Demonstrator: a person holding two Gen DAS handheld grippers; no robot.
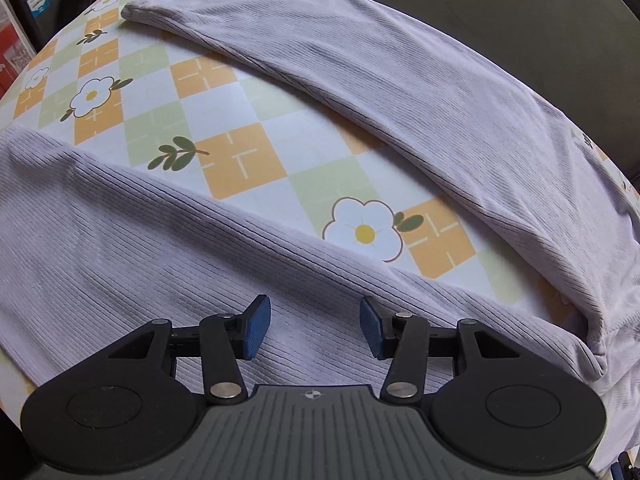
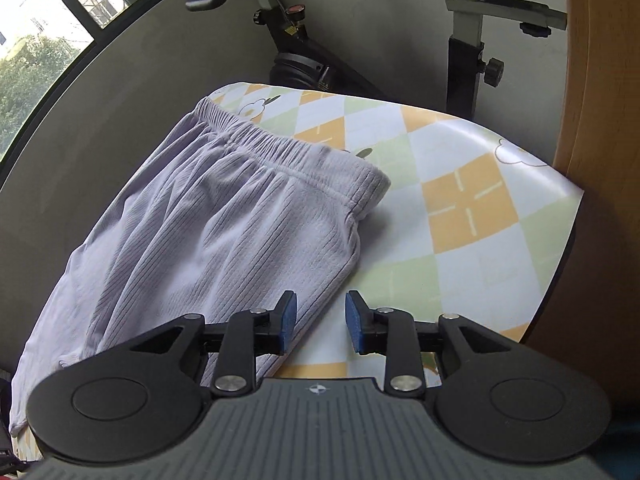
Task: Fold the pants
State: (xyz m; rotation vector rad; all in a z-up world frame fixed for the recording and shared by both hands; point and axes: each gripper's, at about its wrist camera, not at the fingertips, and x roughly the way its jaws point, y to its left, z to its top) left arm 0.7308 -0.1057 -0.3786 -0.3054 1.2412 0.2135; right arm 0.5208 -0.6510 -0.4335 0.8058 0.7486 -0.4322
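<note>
Pale lilac ribbed pants lie on a table with a diamond-and-flower cloth point(image 1: 240, 160). In the left wrist view the two legs spread in a V: the near leg point(image 1: 120, 240) runs under my left gripper point(image 1: 315, 326), the far leg point(image 1: 380, 68) stretches to the back left. My left gripper is open and empty, just above the near leg. In the right wrist view the waistband point(image 2: 288, 156) and hip part point(image 2: 208, 248) lie flat. My right gripper point(image 2: 321, 322) is open and empty, over the pants' side edge.
An exercise bike point(image 2: 296, 60) stands beyond the table's far edge. A wooden panel point(image 2: 600, 120) rises at the right. Bare tablecloth point(image 2: 480, 220) lies right of the waistband. Dark appliances point(image 1: 36, 4) stand past the table's far left end.
</note>
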